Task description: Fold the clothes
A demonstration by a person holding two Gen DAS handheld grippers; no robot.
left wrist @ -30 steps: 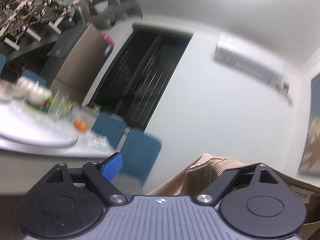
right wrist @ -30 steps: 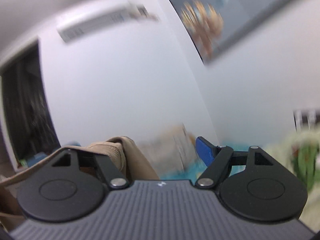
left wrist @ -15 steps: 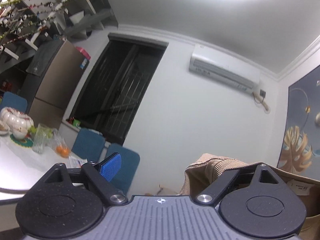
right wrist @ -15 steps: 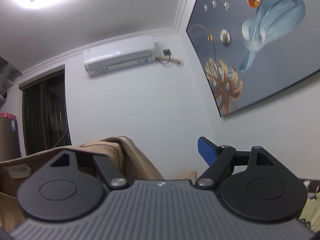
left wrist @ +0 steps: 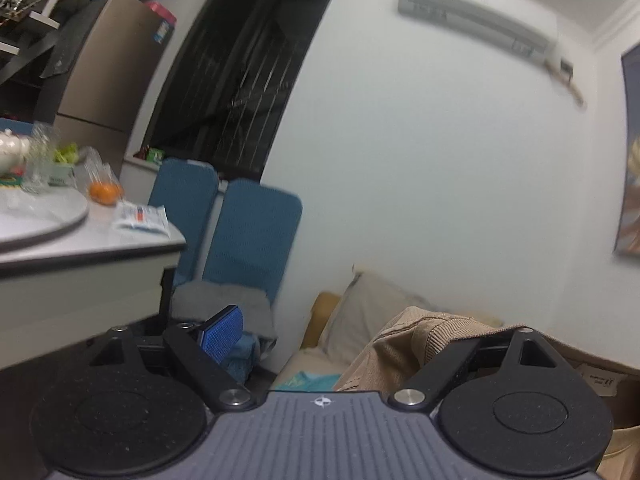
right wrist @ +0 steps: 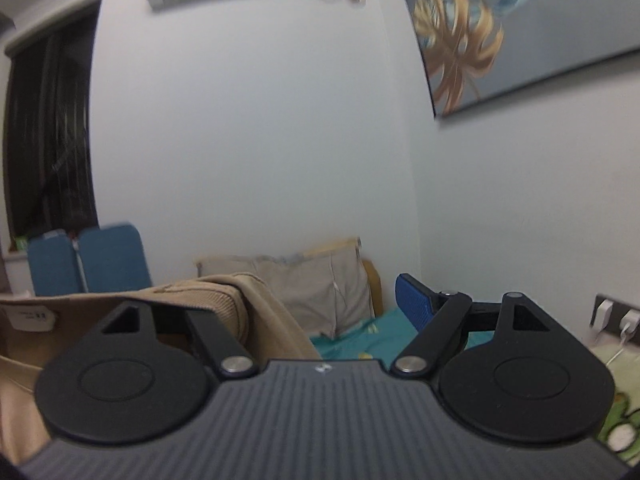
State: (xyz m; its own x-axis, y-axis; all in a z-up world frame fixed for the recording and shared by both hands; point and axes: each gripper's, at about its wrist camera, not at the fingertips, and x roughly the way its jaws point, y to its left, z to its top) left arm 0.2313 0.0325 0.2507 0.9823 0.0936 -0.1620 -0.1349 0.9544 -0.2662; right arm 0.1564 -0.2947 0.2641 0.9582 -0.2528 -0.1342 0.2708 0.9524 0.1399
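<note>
A tan garment with a ribbed hem hangs over the right finger of my left gripper. The left blue pad stands bare and well apart from it, so the jaws are wide. In the right wrist view the same tan garment drapes over the left finger of my right gripper. Its right blue pad is bare and far from the cloth. A white label shows on the garment. Both grippers are held up in the air, with the garment stretched between them.
A bed with a teal sheet and a beige pillow lies ahead. Two blue chairs stand by a white table with fruit and glassware on the left. A wall socket is on the right.
Both cameras have tilted down from the ceiling and upper wall toward the bed, chairs and table. The garment stays draped on the same fingers.
</note>
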